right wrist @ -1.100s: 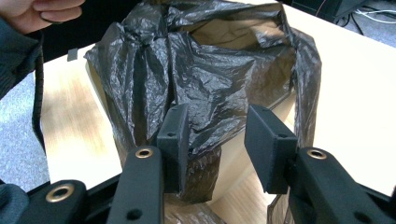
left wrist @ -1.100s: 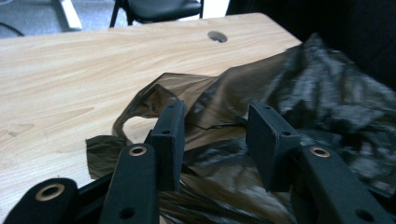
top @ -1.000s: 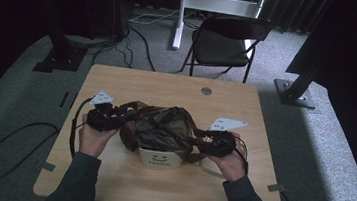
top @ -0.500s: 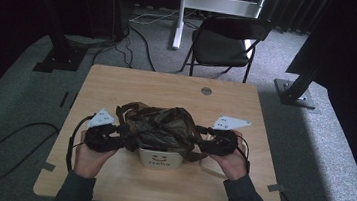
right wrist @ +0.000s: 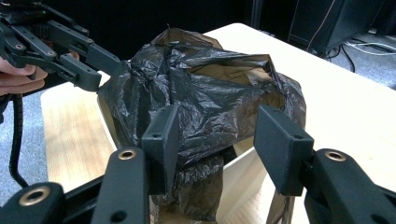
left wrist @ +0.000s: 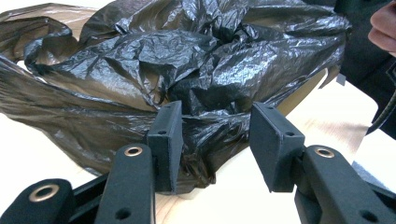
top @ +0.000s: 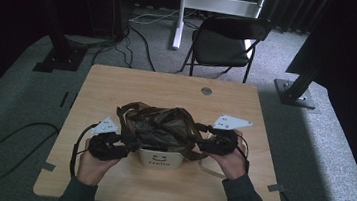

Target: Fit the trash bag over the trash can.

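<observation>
A tan paper bag (top: 160, 160) printed "Hello" stands at the table's front middle. A crumpled black plastic liner (top: 159, 123) spills over its rim. My left gripper (top: 130, 147) is at the bag's front left corner, and my right gripper (top: 198, 144) is at its right side. In the left gripper view the left gripper (left wrist: 217, 140) is open, with a fold of the plastic liner (left wrist: 205, 79) lying loosely between its jaws. The right gripper (right wrist: 217, 140) is also open astride the liner (right wrist: 210, 98) at the bag's rim. The left gripper (right wrist: 70, 60) shows across the bag.
The wooden table (top: 167, 89) has a small round grommet (top: 206, 90) near its far edge. A black folding chair (top: 222, 45) stands behind it. Cables (top: 5, 152) loop on the grey floor at left, and stand bases sit at both sides.
My left gripper has drawn back toward the person, from the bag's left side to its front left corner. The right gripper has barely moved. The liner has shifted a little.
</observation>
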### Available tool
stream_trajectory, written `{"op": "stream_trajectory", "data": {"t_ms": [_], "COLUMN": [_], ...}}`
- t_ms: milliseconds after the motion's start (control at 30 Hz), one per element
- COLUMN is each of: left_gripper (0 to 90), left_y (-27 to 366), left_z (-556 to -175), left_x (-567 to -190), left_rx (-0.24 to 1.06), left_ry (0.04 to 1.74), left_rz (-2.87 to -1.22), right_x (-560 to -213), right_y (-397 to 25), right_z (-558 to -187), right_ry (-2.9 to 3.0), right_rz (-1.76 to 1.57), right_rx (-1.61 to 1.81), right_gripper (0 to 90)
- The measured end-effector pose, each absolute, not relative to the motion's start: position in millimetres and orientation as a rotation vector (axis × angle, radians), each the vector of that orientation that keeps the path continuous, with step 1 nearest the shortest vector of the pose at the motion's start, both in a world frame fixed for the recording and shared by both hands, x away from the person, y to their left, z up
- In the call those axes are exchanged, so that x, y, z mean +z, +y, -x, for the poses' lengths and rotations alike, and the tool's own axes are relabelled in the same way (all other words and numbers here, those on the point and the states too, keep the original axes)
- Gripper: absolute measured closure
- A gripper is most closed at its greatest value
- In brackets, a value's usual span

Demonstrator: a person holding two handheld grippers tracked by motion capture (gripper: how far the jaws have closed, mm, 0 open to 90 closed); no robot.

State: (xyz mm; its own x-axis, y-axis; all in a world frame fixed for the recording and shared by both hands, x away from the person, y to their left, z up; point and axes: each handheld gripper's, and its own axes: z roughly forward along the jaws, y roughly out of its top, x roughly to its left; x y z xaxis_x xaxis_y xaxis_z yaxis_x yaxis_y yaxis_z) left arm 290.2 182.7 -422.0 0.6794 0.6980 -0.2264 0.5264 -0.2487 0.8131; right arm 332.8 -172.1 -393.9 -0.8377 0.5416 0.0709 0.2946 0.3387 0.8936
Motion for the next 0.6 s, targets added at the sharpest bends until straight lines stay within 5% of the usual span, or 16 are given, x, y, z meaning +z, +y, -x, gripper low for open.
{"op": "stream_trajectory", "data": {"t_ms": [267, 600], "left_gripper": [59.5, 75.0], "left_y": [172.8, 172.6], "left_z": [-286.6, -271.8], "left_x": [-421.6, -423.0], "left_rx": [0.233, 0.273], "left_ry": [0.941, 0.93], "left_rz": [-1.946, -1.986], "right_x": [-391.9, -392.0], "right_y": [-173.0, -176.4], "right_z": [-331.1, -336.0], "right_ry": [2.35, 2.344], "right_rz": [-0.753, -0.772], "right_rx": [1.515, 1.505], "right_gripper": [50.1, 50.0]}}
